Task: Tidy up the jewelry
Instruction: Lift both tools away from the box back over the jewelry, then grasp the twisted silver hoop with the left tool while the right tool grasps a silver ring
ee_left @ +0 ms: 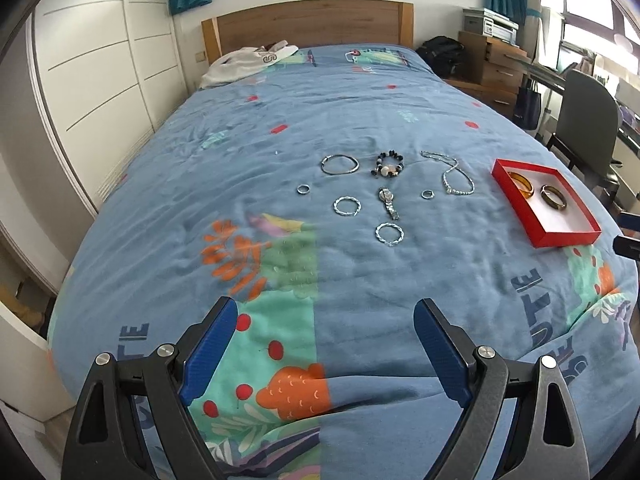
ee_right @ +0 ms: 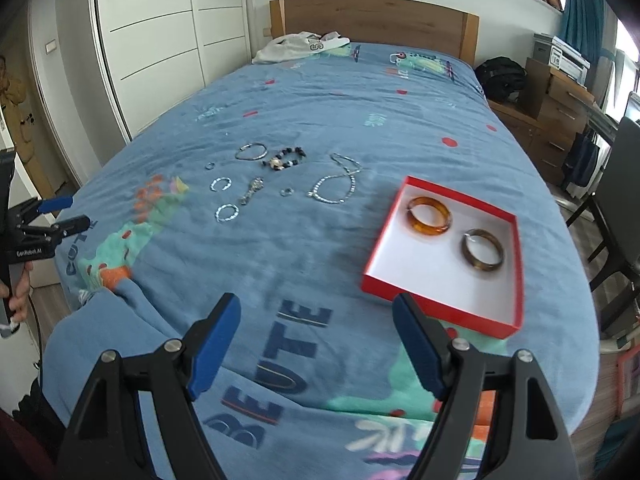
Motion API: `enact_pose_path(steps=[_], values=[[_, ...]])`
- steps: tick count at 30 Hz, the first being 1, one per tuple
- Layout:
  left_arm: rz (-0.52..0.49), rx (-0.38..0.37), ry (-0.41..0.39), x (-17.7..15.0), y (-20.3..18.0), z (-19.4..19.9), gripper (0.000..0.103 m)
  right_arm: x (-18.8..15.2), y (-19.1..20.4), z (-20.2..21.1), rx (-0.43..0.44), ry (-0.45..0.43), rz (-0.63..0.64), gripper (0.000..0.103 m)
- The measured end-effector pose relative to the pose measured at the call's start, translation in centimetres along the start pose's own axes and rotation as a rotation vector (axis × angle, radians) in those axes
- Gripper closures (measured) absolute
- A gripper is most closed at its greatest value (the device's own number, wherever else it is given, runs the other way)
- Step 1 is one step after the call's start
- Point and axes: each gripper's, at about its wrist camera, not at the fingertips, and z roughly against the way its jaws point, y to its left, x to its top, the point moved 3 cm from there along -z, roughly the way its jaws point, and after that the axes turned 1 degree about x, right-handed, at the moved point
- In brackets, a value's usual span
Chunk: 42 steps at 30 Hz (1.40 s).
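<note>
Several pieces of jewelry lie spread on the blue bedspread: a silver bangle (ee_left: 339, 164), a beaded bracelet (ee_left: 387, 164), a chain necklace (ee_left: 454, 176), a watch (ee_left: 388, 202), small rings and twisted hoops (ee_left: 389, 234). A red box (ee_left: 568, 236) with a white inside holds an amber bangle (ee_right: 429, 216) and a brown bangle (ee_right: 482, 249). My left gripper (ee_left: 326, 312) hangs open over the near end of the bed, nothing between its blue pads. My right gripper (ee_right: 317, 308) is open too, just short of the red box (ee_right: 440, 304). The left gripper (ee_right: 66, 212) also shows at the right wrist view's left edge.
A white garment (ee_left: 248, 62) lies near the wooden headboard (ee_left: 308, 20). White wardrobe doors (ee_left: 100, 80) run along the bed's left side. A dark chair (ee_left: 588, 120), a desk and wooden drawers (ee_left: 496, 68) stand to the right. A hand (ee_right: 18, 292) holds the left tool's handle.
</note>
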Motion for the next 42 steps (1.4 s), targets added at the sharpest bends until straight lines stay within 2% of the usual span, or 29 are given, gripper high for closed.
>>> enact_pose_path(steps=[16,19,21,24,32,42], values=[[0.019,-0.031,0.055,-0.5,-2.4,-6.0,0.014,-0.2,3.4,-7.0,0.049,0.033,-0.005,0.028],[0.029,-0.047,0.069,0.0,-2.7,-7.5,0.016,0.4,3.4,-8.6,0.062,0.04,-0.021,0.038],[0.027,-0.06,0.083,0.5,-3.3,-8.9,0.017,0.9,3.2,-9.9,0.067,0.043,-0.039,0.048],[0.013,-0.075,0.101,1.1,-4.1,-10.9,0.018,1.7,2.9,-12.0,0.072,0.053,-0.057,0.054],[-0.016,-0.099,0.137,2.7,-5.8,-16.2,0.019,3.7,2.1,-17.2,0.092,0.08,-0.067,0.055],[-0.02,-0.111,0.16,4.6,-6.4,-20.9,0.023,6.6,2.0,-22.1,0.119,0.085,-0.083,0.055]])
